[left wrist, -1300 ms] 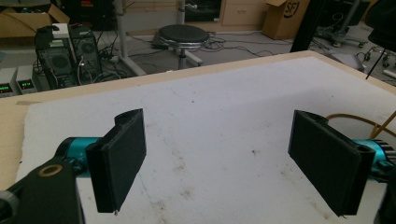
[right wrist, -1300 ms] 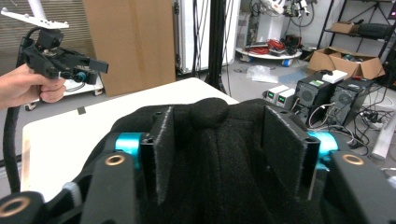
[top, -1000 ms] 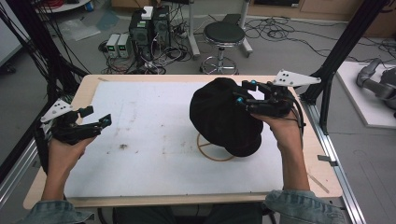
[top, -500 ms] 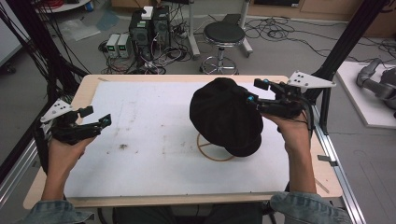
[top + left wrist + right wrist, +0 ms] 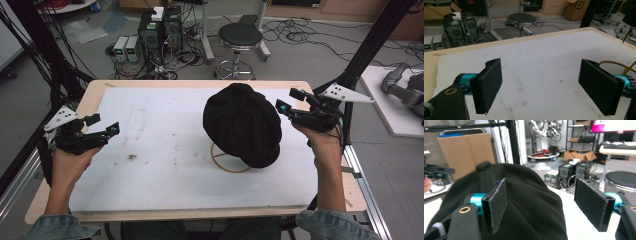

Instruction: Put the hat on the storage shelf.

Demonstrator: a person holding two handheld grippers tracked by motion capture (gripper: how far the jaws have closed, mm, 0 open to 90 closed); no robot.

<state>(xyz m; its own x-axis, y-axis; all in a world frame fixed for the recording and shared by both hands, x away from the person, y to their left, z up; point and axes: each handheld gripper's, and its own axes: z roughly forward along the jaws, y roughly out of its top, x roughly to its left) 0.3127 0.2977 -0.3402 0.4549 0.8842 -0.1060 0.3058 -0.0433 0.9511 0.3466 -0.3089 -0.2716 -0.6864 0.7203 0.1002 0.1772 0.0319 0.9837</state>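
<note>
A black cap (image 5: pixel 242 122) sits on a wooden ring stand (image 5: pixel 225 162) right of the middle of the table. My right gripper (image 5: pixel 289 100) hovers just off the cap's right side and points at it. Its jaws have just been opening and stand open, with nothing pressed between the pads. In the right gripper view the cap (image 5: pixel 524 195) bulges close ahead of the right gripper (image 5: pixel 544 205). My left gripper (image 5: pixel 106 123) waits open over the table's left edge, far from the cap. In its own view the left gripper (image 5: pixel 544 87) has bare mat between the pads.
A white mat (image 5: pixel 165 130) covers most of the wooden tabletop. A round stool (image 5: pixel 240 37) and computer boxes (image 5: pixel 160 25) stand on the floor beyond the far edge. A black frame post (image 5: pixel 370 45) rises at the right, close behind my right gripper.
My right gripper has drawn back to the right, off the cap, and its jaws have spread wider. The cap stays on its stand. The left gripper has kept still.
</note>
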